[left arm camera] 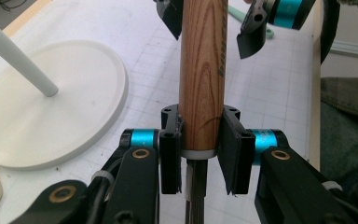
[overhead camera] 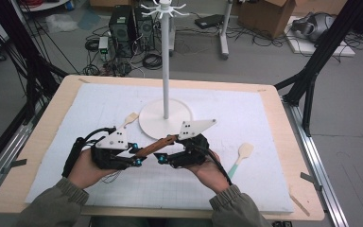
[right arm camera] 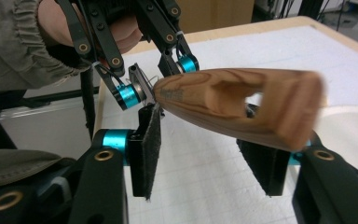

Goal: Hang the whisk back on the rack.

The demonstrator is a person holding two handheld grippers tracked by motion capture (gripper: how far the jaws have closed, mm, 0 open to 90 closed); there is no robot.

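- While the left hand-held gripper [left arm camera: 199,154] clamped its flat black pads on the round, grained wooden handle [left arm camera: 203,74], that handle hung above the bench [overhead camera: 274,161].
- Its far end, with a slot, lay between the right hand-held gripper's [right arm camera: 209,156] felt-faced jaws, which stood apart.
- Beyond stood a smooth white disc-footed stand [overhead camera: 165,119].

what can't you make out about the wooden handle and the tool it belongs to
- Working end: in the left gripper view, the wooden handle runs down between the left gripper, which hides whatever lies beyond the grey collar.
- Printed mark on the handle: too small and blurred.
- Handle's far end: motion-blurred in the right gripper view.
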